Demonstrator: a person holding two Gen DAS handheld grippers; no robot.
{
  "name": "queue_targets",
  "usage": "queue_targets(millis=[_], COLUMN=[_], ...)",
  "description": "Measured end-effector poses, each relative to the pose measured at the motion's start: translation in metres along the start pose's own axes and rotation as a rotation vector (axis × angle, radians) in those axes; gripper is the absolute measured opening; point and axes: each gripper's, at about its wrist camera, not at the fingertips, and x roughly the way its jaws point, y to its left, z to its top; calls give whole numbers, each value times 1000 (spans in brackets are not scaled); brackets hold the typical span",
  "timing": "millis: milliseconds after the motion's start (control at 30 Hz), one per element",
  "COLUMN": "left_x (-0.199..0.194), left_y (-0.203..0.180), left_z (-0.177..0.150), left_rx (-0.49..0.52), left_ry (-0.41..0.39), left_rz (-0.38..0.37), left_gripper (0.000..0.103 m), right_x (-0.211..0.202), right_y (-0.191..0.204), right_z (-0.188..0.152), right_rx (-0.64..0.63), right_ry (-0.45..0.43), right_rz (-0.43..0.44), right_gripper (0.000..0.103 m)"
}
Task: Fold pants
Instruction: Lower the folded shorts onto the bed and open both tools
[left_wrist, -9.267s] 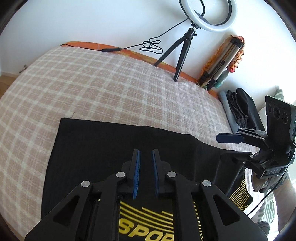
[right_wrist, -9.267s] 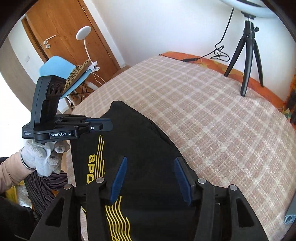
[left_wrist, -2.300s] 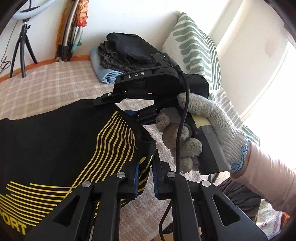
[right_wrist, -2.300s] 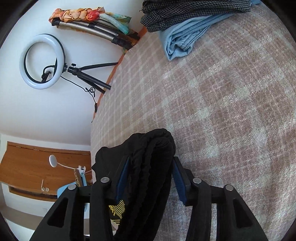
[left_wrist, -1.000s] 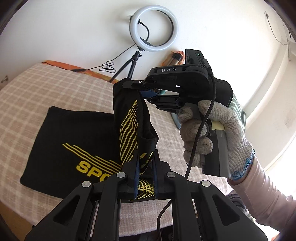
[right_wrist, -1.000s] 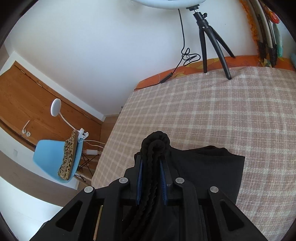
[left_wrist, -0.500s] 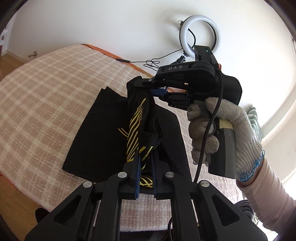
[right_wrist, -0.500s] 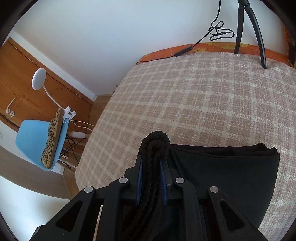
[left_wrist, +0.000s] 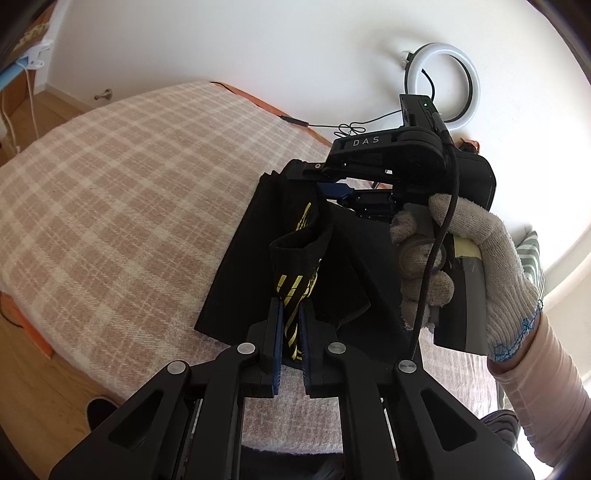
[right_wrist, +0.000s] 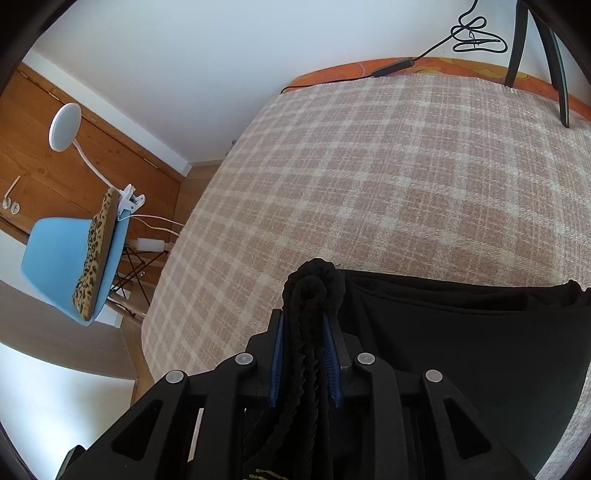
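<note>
The black pants (left_wrist: 243, 258) with yellow print lie partly folded on the plaid bed. My left gripper (left_wrist: 291, 317) is shut on a near edge of the pants, a yellow-striped fold standing up between its blue pads. My right gripper (left_wrist: 332, 188), held by a gloved hand, is shut on the far end of the same lifted edge. In the right wrist view the gripper (right_wrist: 306, 332) clamps a bunched black waistband, and the rest of the pants (right_wrist: 461, 332) lies flat to the right.
The plaid bedspread (left_wrist: 122, 192) stretches left and beyond. A ring light (left_wrist: 441, 86) on a tripod stands at the wall with a cable (right_wrist: 474, 35). A blue chair (right_wrist: 70, 266) and wooden floor are off the bed's left edge. A striped pillow (left_wrist: 532, 258) is at right.
Both grippers have carried the held edge over the lower half toward the bed's left side and lowered it. The lifted fold is shorter and nearer the bed now.
</note>
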Motion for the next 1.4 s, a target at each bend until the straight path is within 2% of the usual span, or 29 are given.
queue_targets(millis=[67,167,200,267,333,400,433,467,600,667,733,800,833,867,933,967,1133,1333,1400], left_x=[-4,-8,-12,-17,-22,-19,-14,-9,17,33,46,54,55,55,54,50,26,16,15], left_y=[1,4,3,-2,-12,-25,-32,-39,-69,-73,-73,-67,-61,-54,-38,-30,2,14,17], left_z=[-1,-1,0,2,3,3,3,2,-6,-7,-8,-7,-6,-4,0,1,-6,-6,-3], left_rx=[0,13,18,35,69,112,133,154,272,280,294,283,252,211,118,86,-8,-1,-37], left_ry=[4,-25,-42,-69,-83,-74,-63,-56,-15,12,21,27,25,28,40,29,4,6,27], left_rz=[39,102,114,132,120,94,90,92,130,167,237,257,254,237,207,194,212,247,216], left_gripper=[8,9,12,14,16,36,58,65,65,65,65,64,56,35,16,13,11,11,12], right_x=[0,-18,-28,-49,-71,-89,-97,-104,-113,-111,-108,-103,-100,-96,-89,-85,-71,-67,-70], right_y=[5,12,11,9,0,-16,-24,-32,-64,-80,-89,-93,-93,-93,-94,-92,-97,-106,-110], right_z=[0,-3,-5,-10,-18,-30,-37,-44,-69,-71,-67,-61,-60,-57,-52,-50,-45,-41,-41], right_rx=[-14,-53,-53,-68,-82,-82,-84,-95,-103,-85,-88,-94,-98,-104,-119,-133,-160,-144,-130], right_ry=[35,21,2,-34,-77,-111,-134,-154,-191,-203,-210,-215,-213,-204,-193,-188,-145,-125,-122], right_rz=[17,71,96,138,137,114,83,49,-77,-129,-164,-176,-181,-194,-244,-271,-336,-341,-339], right_gripper=[46,49,54,56,56,56,56,56,56,56,56,56,56,56,56,56,56,56,56])
